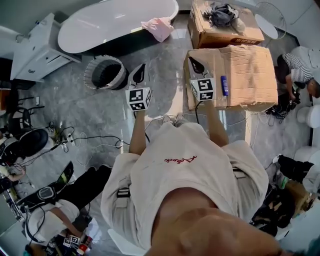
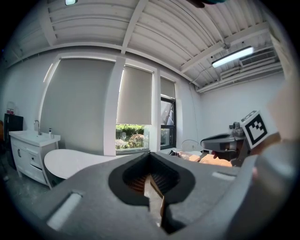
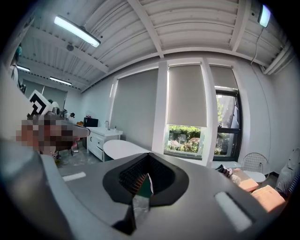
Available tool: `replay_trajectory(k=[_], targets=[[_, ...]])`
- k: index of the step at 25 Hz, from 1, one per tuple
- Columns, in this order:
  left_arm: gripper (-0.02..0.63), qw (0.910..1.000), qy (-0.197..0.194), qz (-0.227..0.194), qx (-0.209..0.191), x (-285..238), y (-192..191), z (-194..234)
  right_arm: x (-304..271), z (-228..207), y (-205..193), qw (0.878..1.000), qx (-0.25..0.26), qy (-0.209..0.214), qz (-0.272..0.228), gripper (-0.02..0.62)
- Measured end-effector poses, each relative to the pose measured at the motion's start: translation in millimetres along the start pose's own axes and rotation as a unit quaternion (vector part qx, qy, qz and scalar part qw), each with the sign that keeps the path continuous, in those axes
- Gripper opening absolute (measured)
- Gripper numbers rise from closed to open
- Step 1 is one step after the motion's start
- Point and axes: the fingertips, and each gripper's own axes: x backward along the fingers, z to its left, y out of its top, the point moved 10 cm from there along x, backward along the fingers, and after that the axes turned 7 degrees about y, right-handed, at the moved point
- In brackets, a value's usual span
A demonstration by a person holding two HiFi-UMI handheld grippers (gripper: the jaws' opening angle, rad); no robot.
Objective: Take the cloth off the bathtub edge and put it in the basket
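Observation:
A pink cloth hangs over the near edge of the white bathtub at the top of the head view. A round grey woven basket stands on the floor just below the tub, left of my left gripper. My right gripper is held beside it, over the corner of a cardboard box. Both point toward the tub, well short of the cloth. Each one's jaws are closed with nothing between them, as the left gripper and right gripper views show. The bathtub shows far off; the cloth is hidden there.
Two cardboard boxes stand at right, the far one bearing a dark garment. A white vanity cabinet is at left. Cables lie on the floor. People sit at lower left and at right.

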Motion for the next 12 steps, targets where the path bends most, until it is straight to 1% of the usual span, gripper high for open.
replay_trajectory(k=[6,12], targets=[[-0.001,0.9997,0.022,0.001,0.006,1,4,-5,-9,-16,11,1.0,0.004,0.017,-0.009,0.006],[-0.002,0.9999,0.007,-0.008,-0.009,-14,12,-21,-2,-34,10,1.0,-0.002,0.008,-0.011,0.006]])
